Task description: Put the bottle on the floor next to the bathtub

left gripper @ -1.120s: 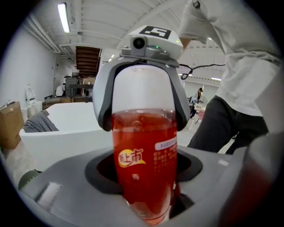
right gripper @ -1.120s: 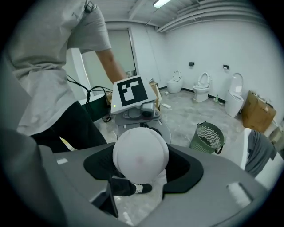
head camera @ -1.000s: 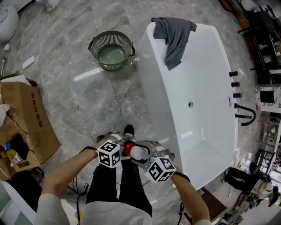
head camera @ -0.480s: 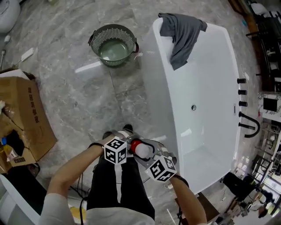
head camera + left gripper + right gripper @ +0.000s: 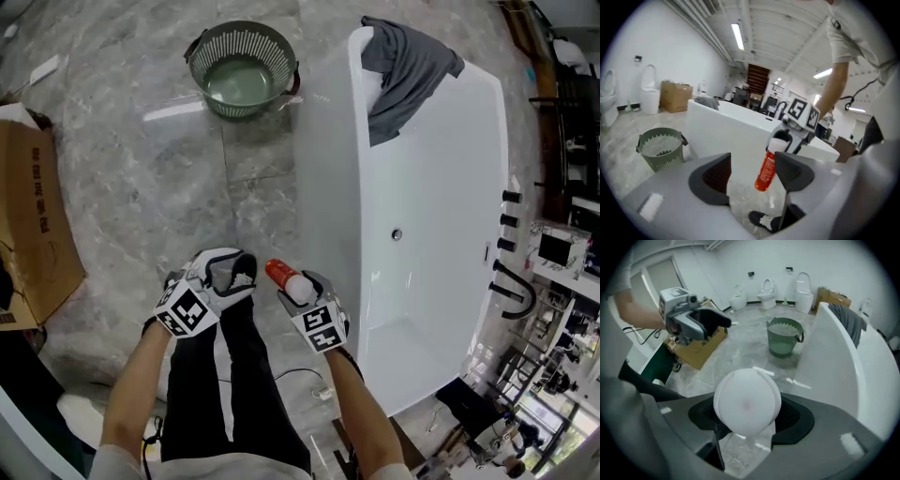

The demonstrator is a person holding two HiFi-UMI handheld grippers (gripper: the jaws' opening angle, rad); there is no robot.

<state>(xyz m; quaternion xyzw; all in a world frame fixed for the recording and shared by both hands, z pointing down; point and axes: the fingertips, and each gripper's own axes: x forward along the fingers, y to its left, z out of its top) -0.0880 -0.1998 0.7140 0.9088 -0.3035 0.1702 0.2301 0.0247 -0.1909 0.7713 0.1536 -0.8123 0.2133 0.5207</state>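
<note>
Head view, lower centre: the right gripper [image 5: 294, 291] is clenched on the bottle [image 5: 277, 273], a slim cylinder with a glossy orange-red body and a white rounded end. The jaws hold it by the white end, and the orange body points away toward the upper left. It hangs above the grey veined marble floor [image 5: 159, 178], just beside the outer wall of the bathtub [image 5: 441, 187]. The tub is smooth, glossy white and roughly rectangular with rounded corners. The left gripper [image 5: 228, 274] is released, its dark jaws apart with nothing between them. A limp grey towel [image 5: 408, 61] drapes over the tub's upper rim. A round green slatted basket [image 5: 242, 70] stands at upper left, and a cardboard box [image 5: 33, 225] lies at the left edge.
</note>
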